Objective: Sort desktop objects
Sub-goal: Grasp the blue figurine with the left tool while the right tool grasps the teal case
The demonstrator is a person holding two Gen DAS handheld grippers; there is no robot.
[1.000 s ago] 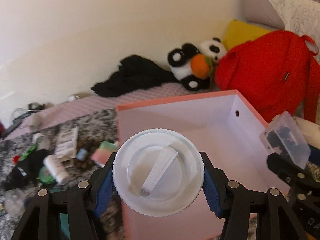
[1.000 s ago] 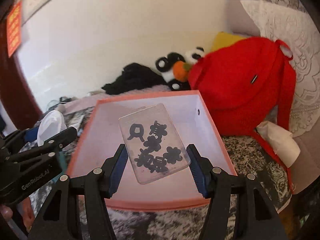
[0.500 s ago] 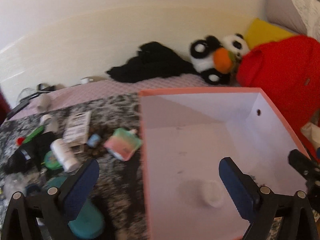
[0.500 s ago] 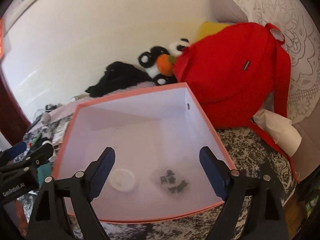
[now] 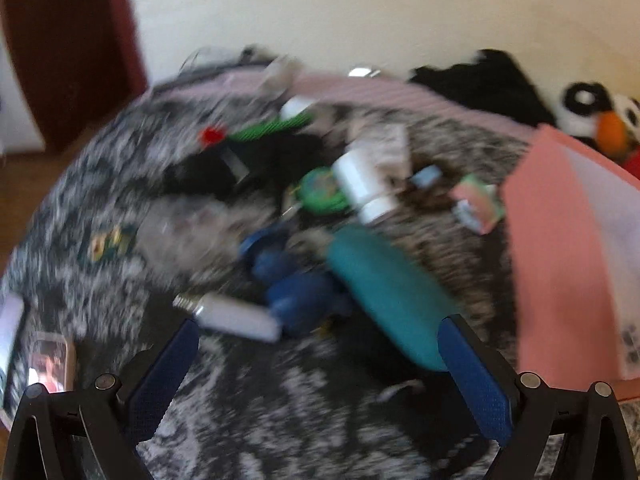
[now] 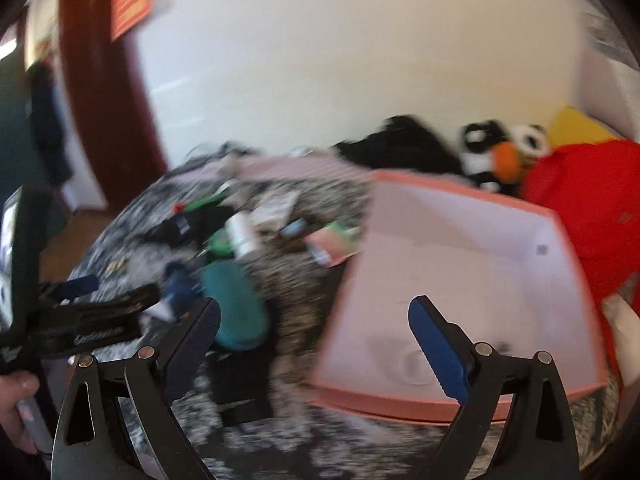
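While both views are smeared by motion blur, the left gripper [image 5: 318,344] plainly stands wide apart with nothing between its blue pads. Just past its jaws and toward the left pad lies a white tube with a threaded end [image 5: 230,314]; toward the right pad a teal case [image 5: 390,292] slants away, its near end close to that pad. Between the two sits a dark blue object [image 5: 300,300], too blurred to name. Farther ahead of the jaws are a white bottle [image 5: 362,184] resting beside a round green item [image 5: 322,190], then a small pink and green packet [image 5: 478,202] off to the right, and a green pen with a red tip [image 5: 256,130] beyond. Right of the right pad rises the pink box [image 5: 560,280] on the mottled grey cover [image 5: 100,200].

Seen from the right wrist, the right gripper [image 6: 314,326] is likewise spread wide and empty. Its right pad overlaps the pink box [image 6: 420,400], inside which a white round lid [image 6: 416,362] lies blurred near that pad. Beyond the left pad lies the teal case [image 6: 236,308]. Far behind the box sit a panda toy [image 6: 500,152] and a red backpack [image 6: 592,200].
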